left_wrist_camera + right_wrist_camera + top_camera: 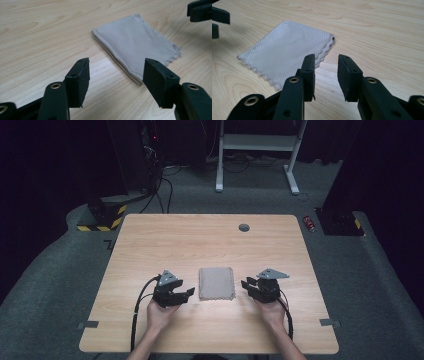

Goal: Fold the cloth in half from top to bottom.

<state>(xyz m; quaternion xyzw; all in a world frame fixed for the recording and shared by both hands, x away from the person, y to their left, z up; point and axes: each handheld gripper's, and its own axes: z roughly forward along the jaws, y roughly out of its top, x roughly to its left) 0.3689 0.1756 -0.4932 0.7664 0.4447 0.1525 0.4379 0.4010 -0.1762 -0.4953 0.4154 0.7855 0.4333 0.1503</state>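
While the wooden table (210,240) spans mid-frame, a folded grey cloth (216,283) lies low centre. Left gripper (189,293) gapes wide at its left; right gripper (246,284) stands narrower at its right, both empty. Pinching one layer could unfold it.

Light wooden table (150,235) stood on grey carpet (65,270). Folded grey cloth (216,283) lay flat near the front middle, scalloped edges. Round grey grommet (244,227) sat near the far edge.
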